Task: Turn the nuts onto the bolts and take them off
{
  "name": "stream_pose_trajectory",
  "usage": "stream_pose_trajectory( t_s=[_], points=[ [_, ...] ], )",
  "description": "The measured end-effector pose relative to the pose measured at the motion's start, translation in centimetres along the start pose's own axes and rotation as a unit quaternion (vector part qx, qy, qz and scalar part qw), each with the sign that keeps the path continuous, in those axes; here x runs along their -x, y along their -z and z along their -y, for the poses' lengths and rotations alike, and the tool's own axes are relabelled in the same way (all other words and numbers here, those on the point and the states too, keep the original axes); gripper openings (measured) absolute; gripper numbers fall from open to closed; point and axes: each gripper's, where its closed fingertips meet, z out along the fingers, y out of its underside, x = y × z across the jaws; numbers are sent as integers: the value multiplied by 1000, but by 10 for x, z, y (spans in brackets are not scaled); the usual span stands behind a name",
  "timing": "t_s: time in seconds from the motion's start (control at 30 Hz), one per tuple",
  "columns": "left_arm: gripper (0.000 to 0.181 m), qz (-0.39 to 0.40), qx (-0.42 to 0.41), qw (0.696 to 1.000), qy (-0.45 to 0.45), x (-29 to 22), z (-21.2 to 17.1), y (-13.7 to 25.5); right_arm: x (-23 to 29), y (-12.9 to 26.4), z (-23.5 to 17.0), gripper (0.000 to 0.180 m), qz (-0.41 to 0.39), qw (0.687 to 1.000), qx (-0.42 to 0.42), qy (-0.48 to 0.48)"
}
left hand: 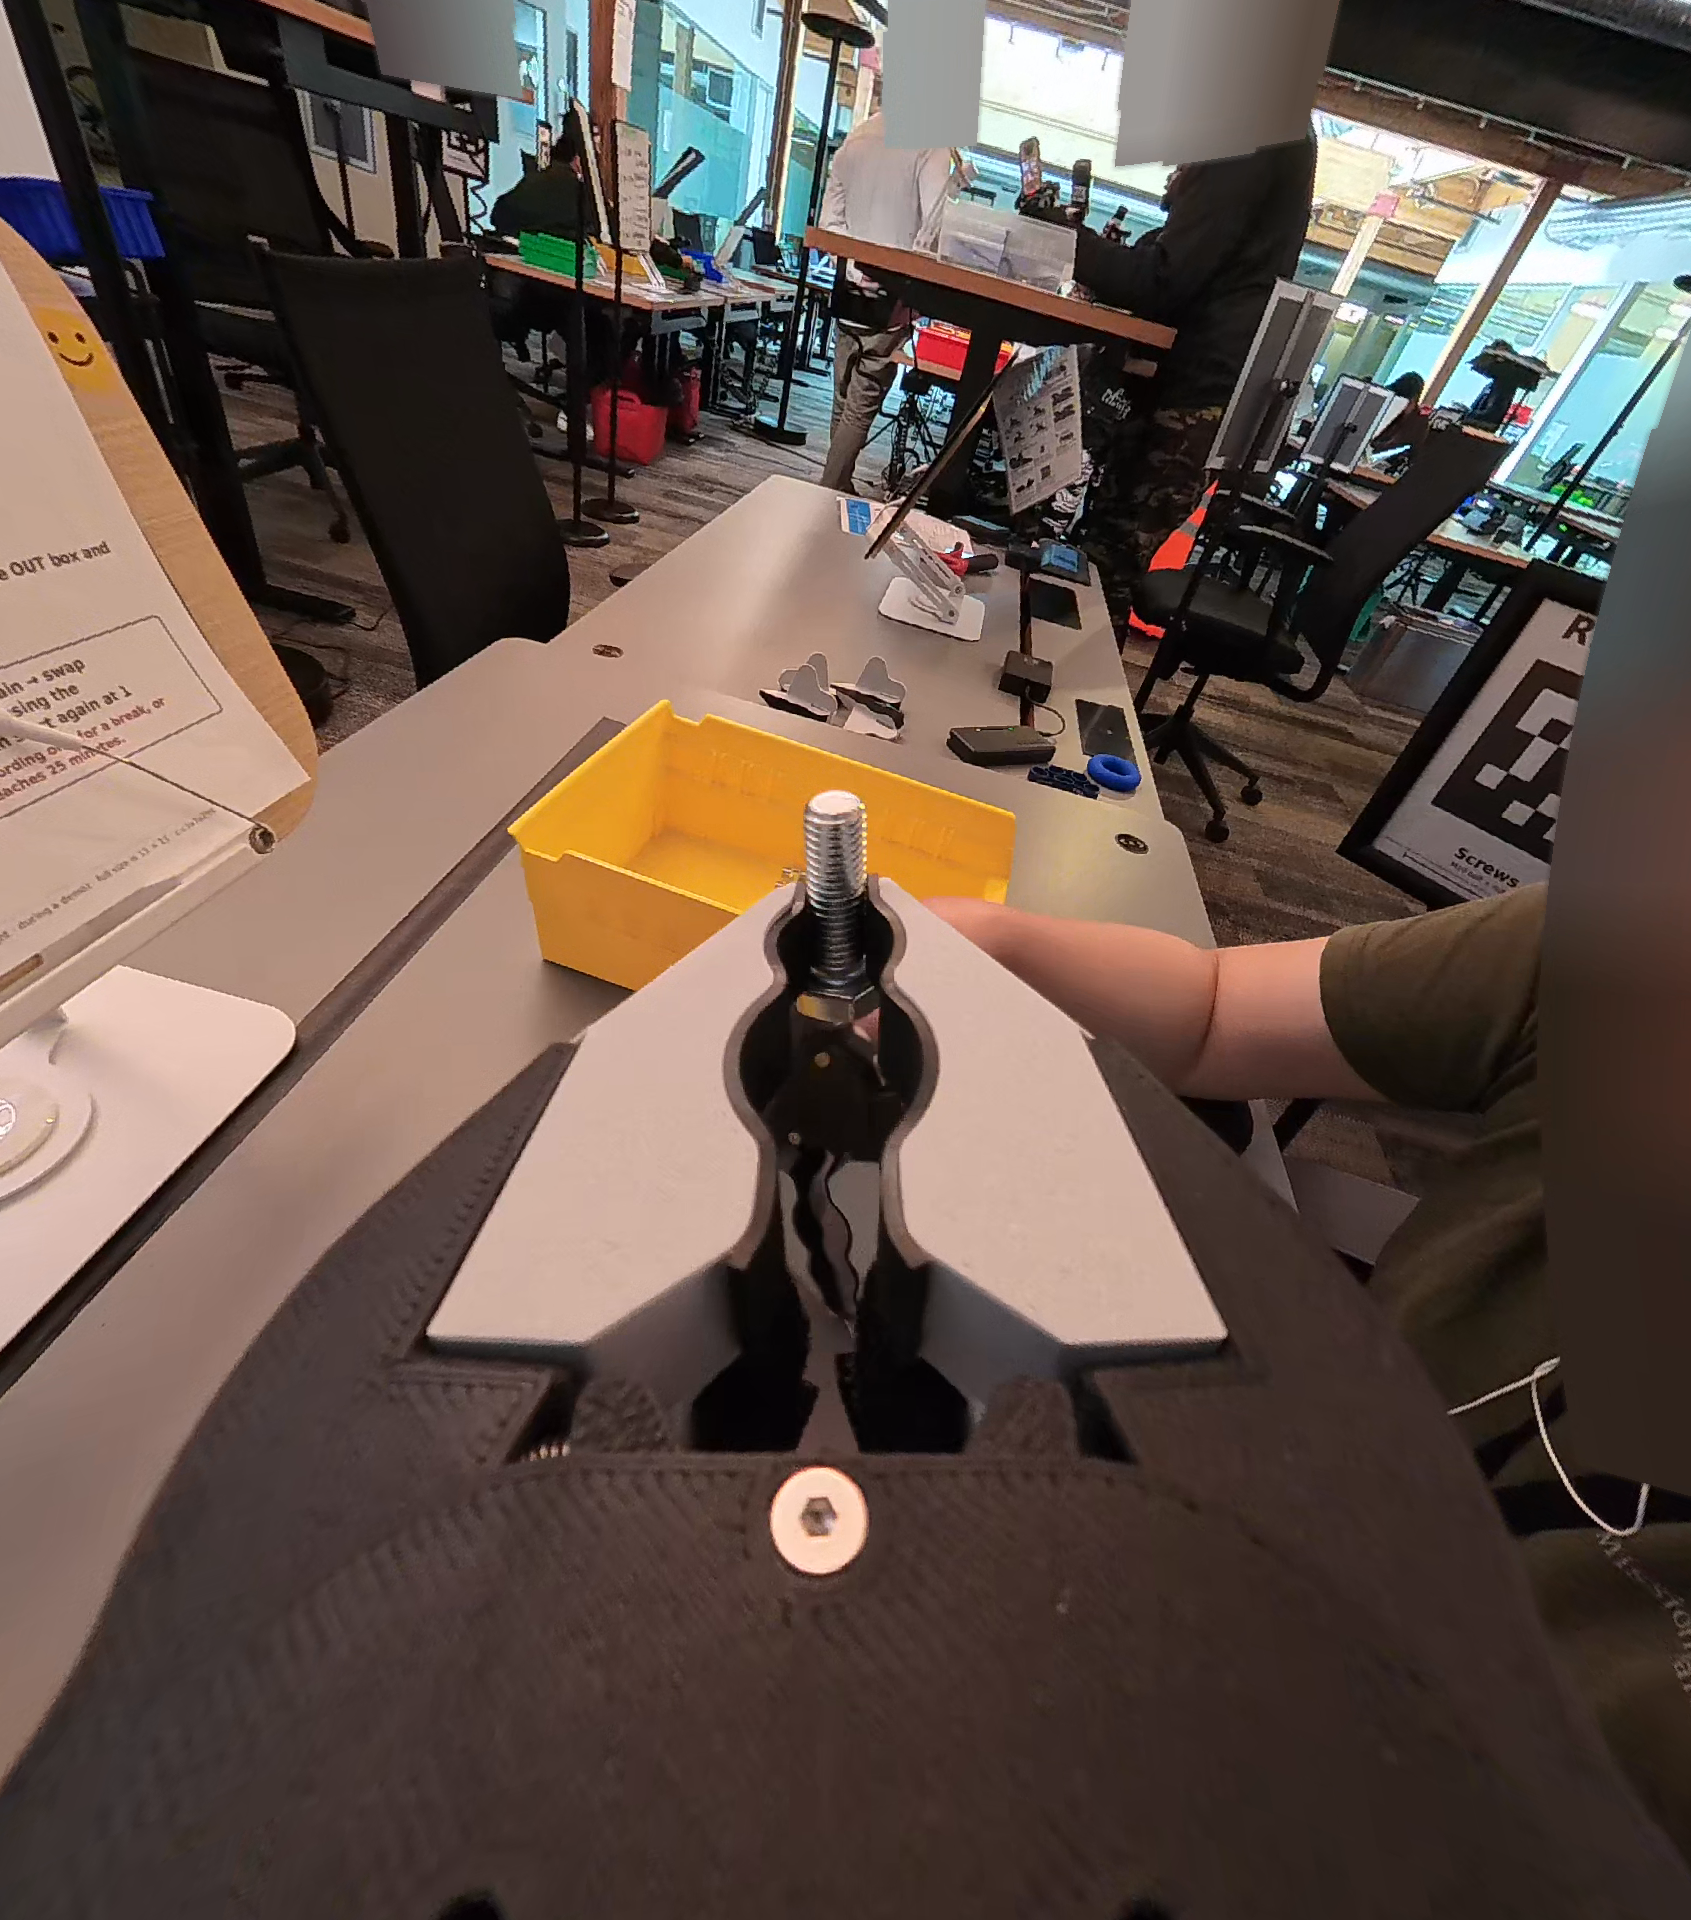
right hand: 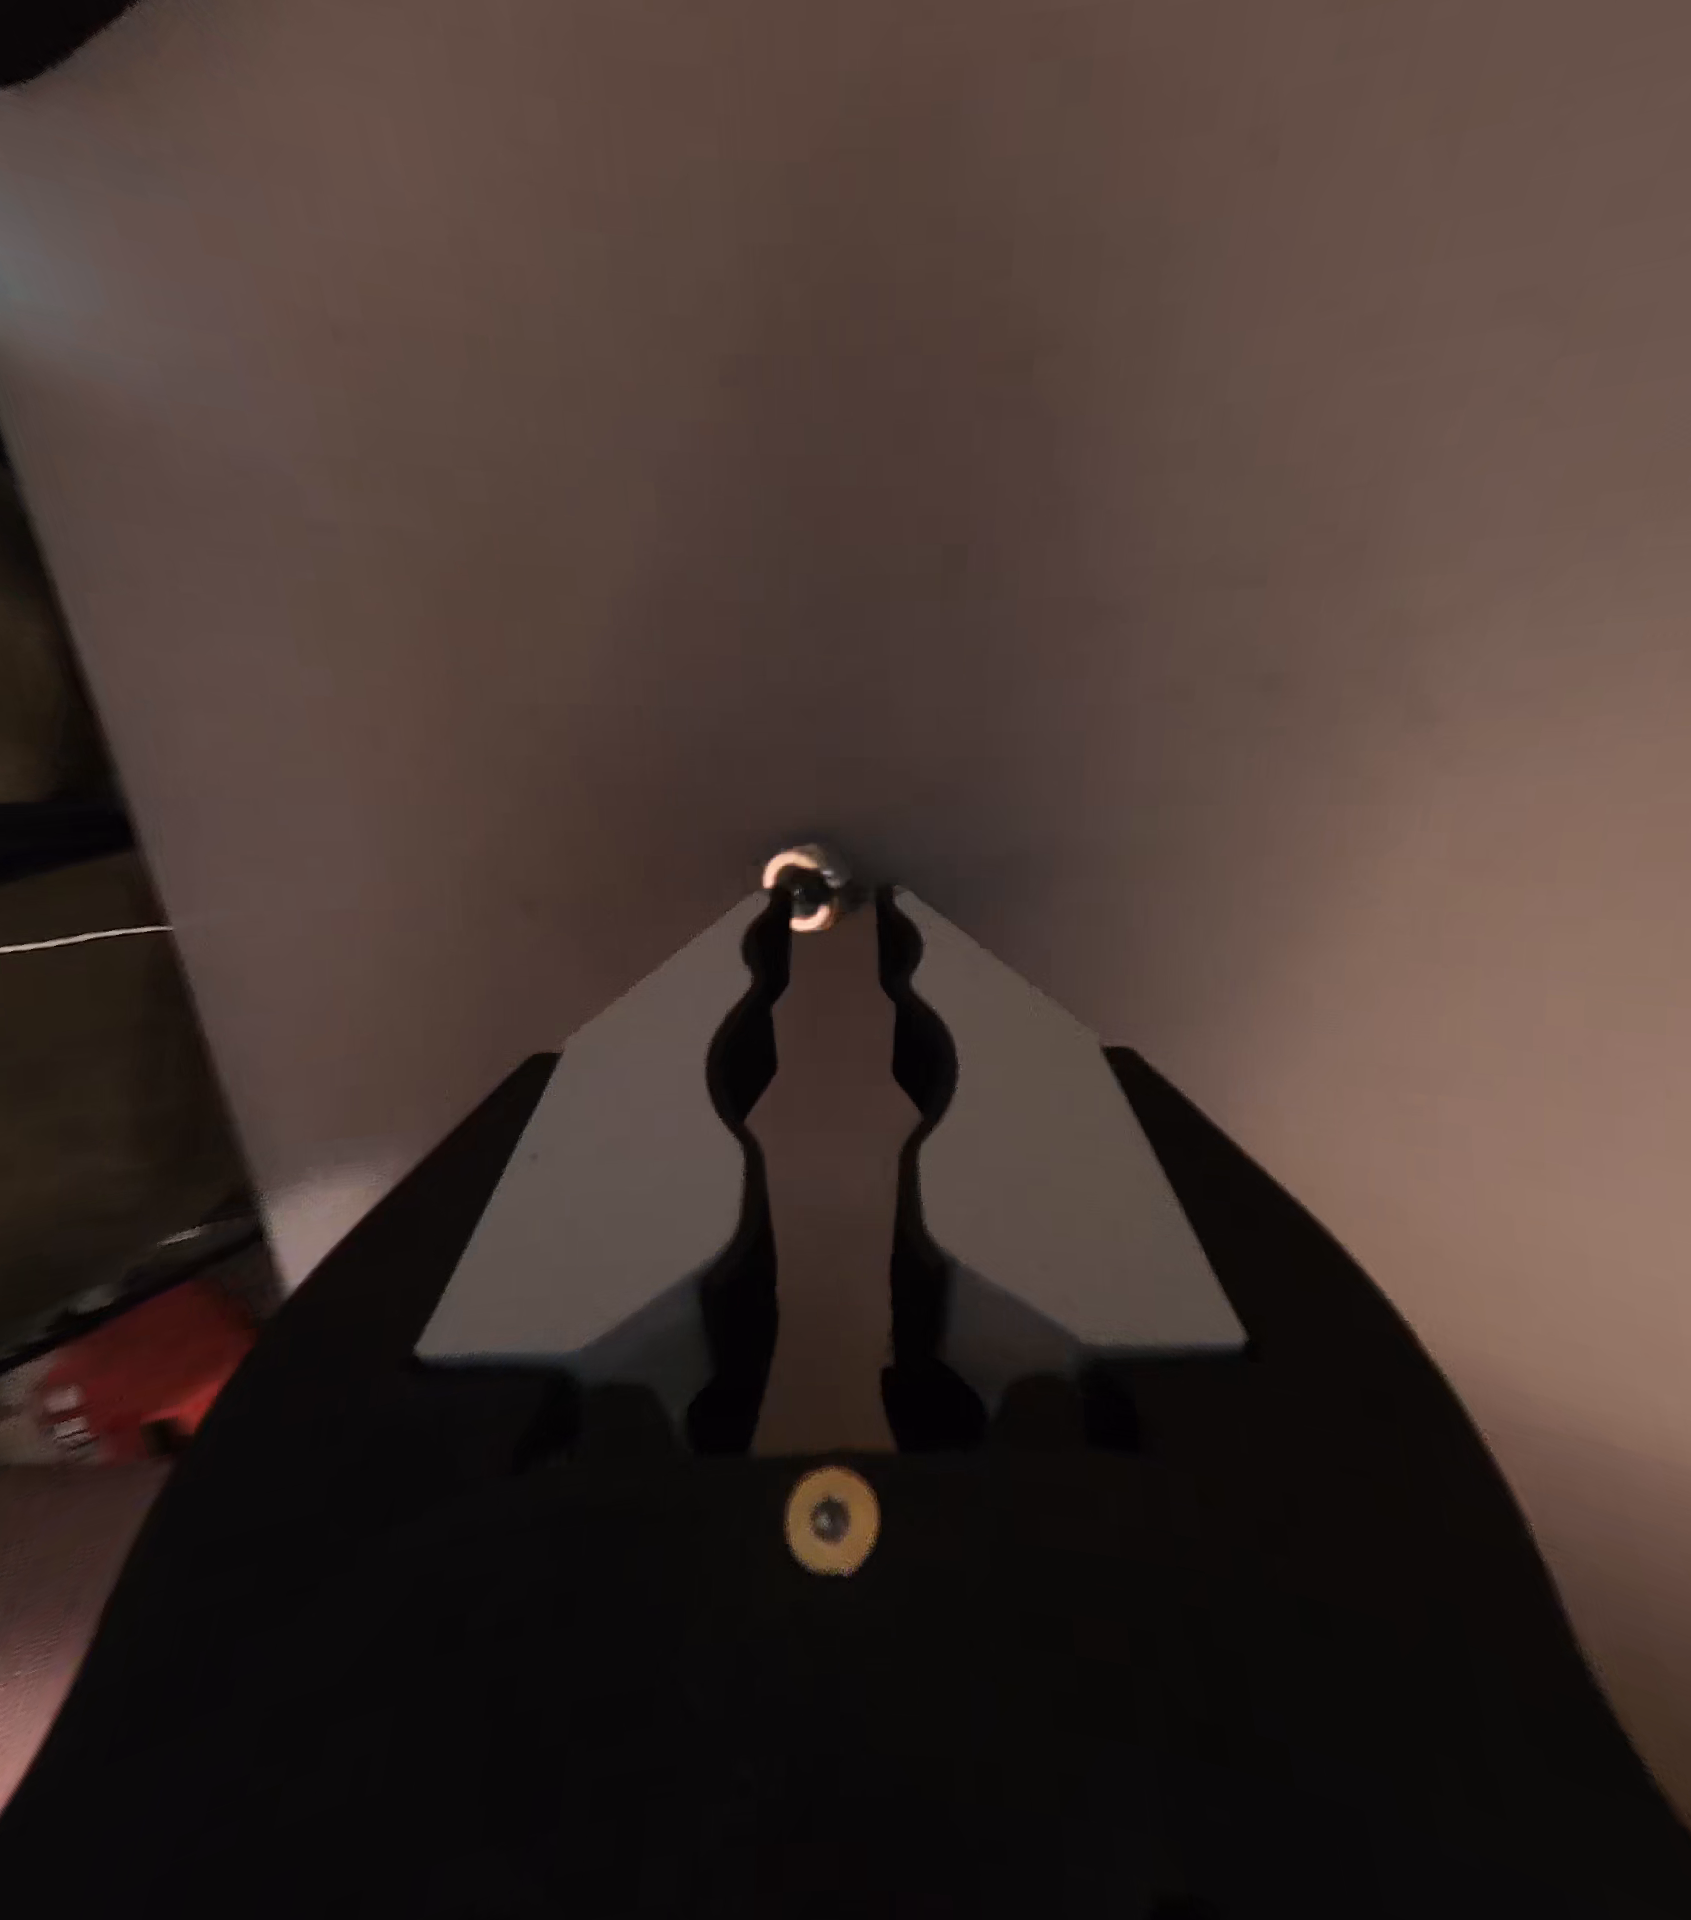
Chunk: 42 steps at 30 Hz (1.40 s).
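At nine o'clock in my left wrist view stands a white instruction sheet (left hand: 41, 665) on a white stand, printed in black and red with a yellow smiley sticker; I leave its wording aside. The grey tabletop (left hand: 405, 935) runs from there toward one o'clock, carrying a yellow bin (left hand: 612, 883) at twelve o'clock, then small black devices and a blue ring (left hand: 1114, 772). Beyond it lies an open workshop with desks, chairs and people standing. At three o'clock a framed black-and-white marker board (left hand: 1506, 769) leans by the floor, and a forearm (left hand: 1132, 987) in an olive sleeve reaches in.

My left tool (left hand: 836, 914) is closed narrow on the bolt (left hand: 835, 873), its threaded end pointing up past the tips and its hex head seated between the fingers.

The right wrist view shows none of the room, only a blurred greyish-brown surface. There my right tool (right hand: 825, 899) stands slightly parted, with the nut (right hand: 810, 891) at its tips against the left finger; I cannot tell whether it is gripped.
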Motion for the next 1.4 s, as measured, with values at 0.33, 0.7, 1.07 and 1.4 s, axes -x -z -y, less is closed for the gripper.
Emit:
stream_pose_trajectory(
  t_s=[0.33,0.7,1.07,1.4],
  points=[
    [7,3,-4,1000,-5,-2,3,5,13,4,2,28,-144,973,56,171],
    [7,4,-5,1000,-9,-4,4,7,11,-4,-6,31,-155,973,89,146],
    [7,11,-2,1000,-13,-3,3,8,4,-5,-12,21,-173,973,110,109],
    [7,12,1,1000,-14,-3,2,6,3,-6,-11,15,-193,964,126,134]
  ],
)
